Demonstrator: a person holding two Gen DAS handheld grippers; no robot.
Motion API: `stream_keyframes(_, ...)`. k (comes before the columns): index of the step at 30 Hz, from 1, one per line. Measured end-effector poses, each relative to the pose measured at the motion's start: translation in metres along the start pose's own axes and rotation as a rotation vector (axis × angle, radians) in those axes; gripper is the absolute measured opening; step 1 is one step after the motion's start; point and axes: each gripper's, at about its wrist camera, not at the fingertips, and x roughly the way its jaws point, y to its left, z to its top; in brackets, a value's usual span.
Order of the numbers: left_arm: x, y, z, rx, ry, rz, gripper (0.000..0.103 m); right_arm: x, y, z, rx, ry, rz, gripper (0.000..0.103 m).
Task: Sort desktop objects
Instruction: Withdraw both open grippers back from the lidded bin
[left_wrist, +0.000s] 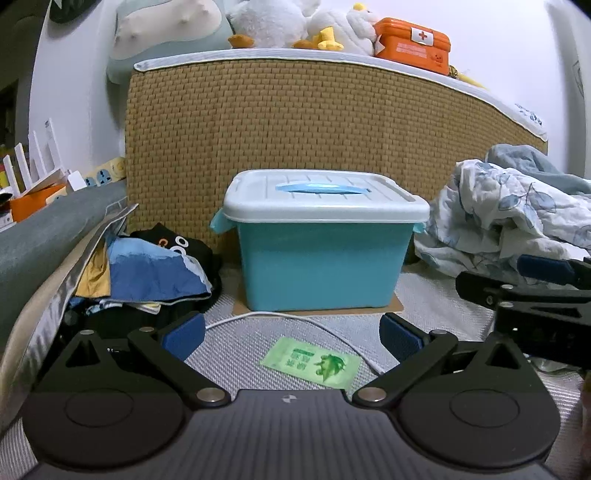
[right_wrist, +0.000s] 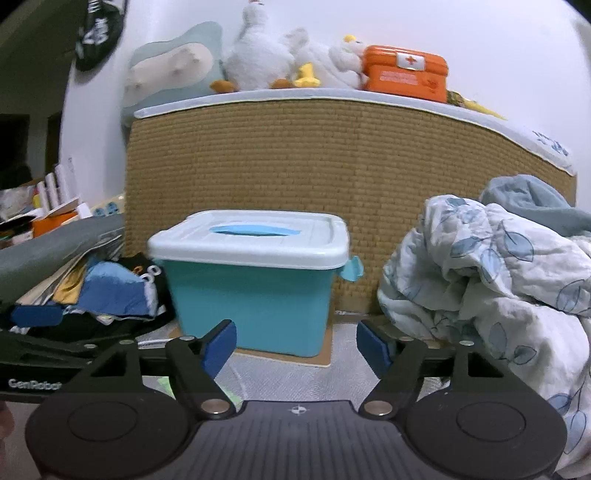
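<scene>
- left wrist: left gripper (left_wrist: 291, 332) jaws wide, nothing between them. teal storage box (left_wrist: 325, 269), lid on, straight ahead against woven headboard (left_wrist: 295, 129). green packet (left_wrist: 314, 362) flat on mat, nearer than the box.
- right wrist: right gripper (right_wrist: 295, 347) jaws apart, empty. same box (right_wrist: 251, 291) ahead, quilt (right_wrist: 491, 273) to its right.

storage box (left_wrist: 325, 266): contents hidden under shut lid | green packet (left_wrist: 312, 362): print too small to read | white cable (left_wrist: 295, 319): ends hidden behind left gripper's fingers (left_wrist: 183, 334) | right gripper (left_wrist: 535, 291): cut off by right edge | quilt (right_wrist: 498, 277): cut off at right edge
</scene>
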Motion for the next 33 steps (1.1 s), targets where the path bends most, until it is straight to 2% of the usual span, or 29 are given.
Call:
stream_keyframes(4, -0.009, -0.001, -0.005, -0.009, -0.002, 0.007, 0.103, -0.01, 0.008, -0.007, -0.031, -0.031, -0.013, 0.083)
stream_keyframes(12, -0.022, -0.002, -0.014, -0.032, 0.001, 0.015, 0.103, -0.024, 0.006, -0.016, -0.012, -0.057, -0.068, 0.099)
stream_keyframes(33, -0.04, 0.002, -0.033, -0.041, 0.002, 0.009, 0.103, -0.05, 0.003, -0.032, 0.03, -0.022, -0.049, 0.099)
